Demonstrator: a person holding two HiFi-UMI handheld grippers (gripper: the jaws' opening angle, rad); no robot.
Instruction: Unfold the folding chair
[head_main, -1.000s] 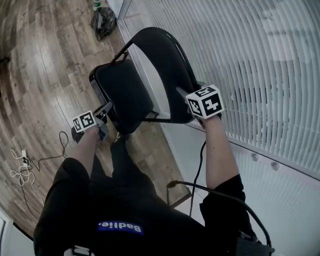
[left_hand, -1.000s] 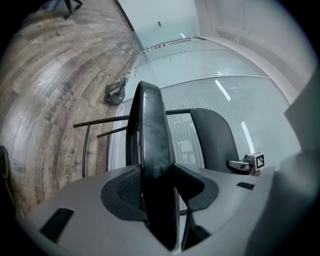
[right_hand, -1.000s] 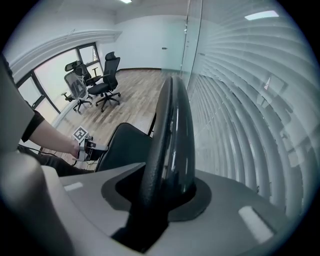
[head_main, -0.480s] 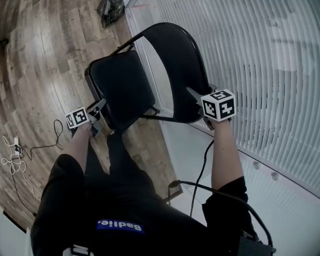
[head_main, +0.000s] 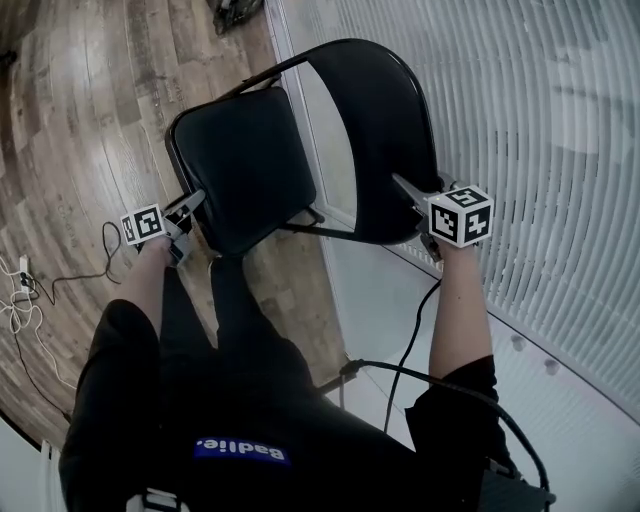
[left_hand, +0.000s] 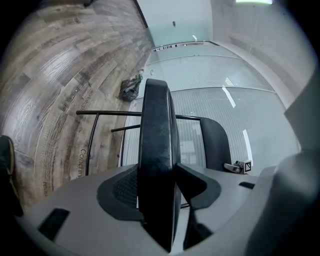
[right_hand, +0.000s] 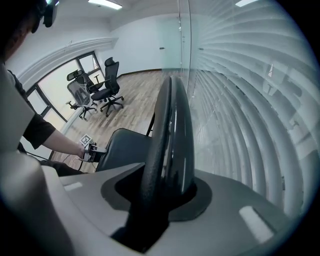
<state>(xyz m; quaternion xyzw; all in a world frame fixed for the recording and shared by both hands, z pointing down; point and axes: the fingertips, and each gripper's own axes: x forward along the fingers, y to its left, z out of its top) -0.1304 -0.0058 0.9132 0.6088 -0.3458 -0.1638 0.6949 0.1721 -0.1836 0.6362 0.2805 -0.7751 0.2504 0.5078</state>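
Note:
The black folding chair stands by the window wall with its seat (head_main: 245, 165) swung out from its backrest (head_main: 375, 130). My left gripper (head_main: 190, 205) is at the seat's near edge. In the left gripper view that edge (left_hand: 157, 150) lies between the jaws, which have just been opening; a thin gap shows beside the right jaw. My right gripper (head_main: 405, 185) is shut on the backrest's rim, which fills its jaws (right_hand: 170, 135). Each gripper shows in the other's view: the left gripper (right_hand: 90, 150), the right gripper (left_hand: 240, 166).
White blinds behind glass (head_main: 550, 150) run along the right. Loose cables (head_main: 30, 300) lie on the wood floor at the left. A dark bag (left_hand: 131, 87) sits past the chair. Office chairs (right_hand: 100, 90) stand far off. A cable (head_main: 400, 360) trails from my right gripper.
The seat has swung further down and away from the backrest, and my left gripper has gone down and left with its edge. The right gripper has stayed on the backrest rim.

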